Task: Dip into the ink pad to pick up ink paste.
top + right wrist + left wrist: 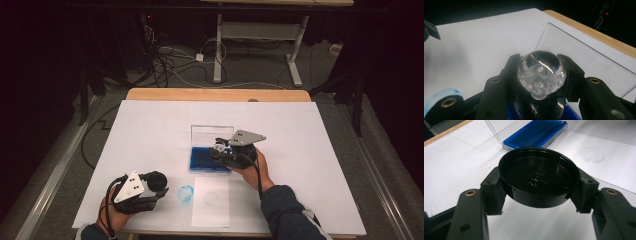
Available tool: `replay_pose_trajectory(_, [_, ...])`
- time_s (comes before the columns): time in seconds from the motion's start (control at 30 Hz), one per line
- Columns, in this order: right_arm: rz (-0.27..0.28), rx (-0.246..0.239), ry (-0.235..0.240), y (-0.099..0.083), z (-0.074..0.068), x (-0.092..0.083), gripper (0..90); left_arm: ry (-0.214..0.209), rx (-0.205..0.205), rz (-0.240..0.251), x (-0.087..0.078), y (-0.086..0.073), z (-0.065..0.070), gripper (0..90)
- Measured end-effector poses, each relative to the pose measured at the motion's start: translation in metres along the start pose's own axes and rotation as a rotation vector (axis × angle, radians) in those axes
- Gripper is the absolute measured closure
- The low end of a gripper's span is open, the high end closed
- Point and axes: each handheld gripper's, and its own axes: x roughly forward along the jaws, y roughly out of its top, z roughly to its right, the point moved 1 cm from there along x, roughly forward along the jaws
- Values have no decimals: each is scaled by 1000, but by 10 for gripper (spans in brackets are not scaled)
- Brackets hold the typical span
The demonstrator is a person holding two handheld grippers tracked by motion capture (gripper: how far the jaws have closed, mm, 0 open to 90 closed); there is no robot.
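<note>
My right gripper (220, 149) is shut on the clear faceted knob (541, 70) of a round stamp. The stamp's dark base (539, 110) is directly over the blue ink pad (204, 160); I cannot tell whether it touches. The pad lies in a clear case whose lid (212, 134) stands upright behind it. My left gripper (154, 188) rests at the front left, shut on a round black cap (539, 177) held by its rim between both jaws, hollow side facing the camera. The ink pad (536, 132) lies beyond the cap.
A white sheet of paper (211, 210) lies at the front centre with a faint round imprint (210, 198). A blue round stamp mark (186, 193) sits on the white table cover just left of it. The wooden table edge (215, 94) runs along the back.
</note>
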Motion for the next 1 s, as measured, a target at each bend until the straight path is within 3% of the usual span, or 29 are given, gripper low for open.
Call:
replay_pose_trajectory(0.43, [-36, 1, -29, -11, 3, 20, 563, -6, 2, 1, 0, 0, 1, 361])
replay_pose_trajectory(0.6, [-51, -3, -16, -16, 0, 28, 563, -4, 2, 0, 0, 0, 1, 361])
replay_pose_trajectory(1.0, [-57, 28, -15, -19, 2, 28, 564, 2, 1, 2, 0, 1, 1, 361])
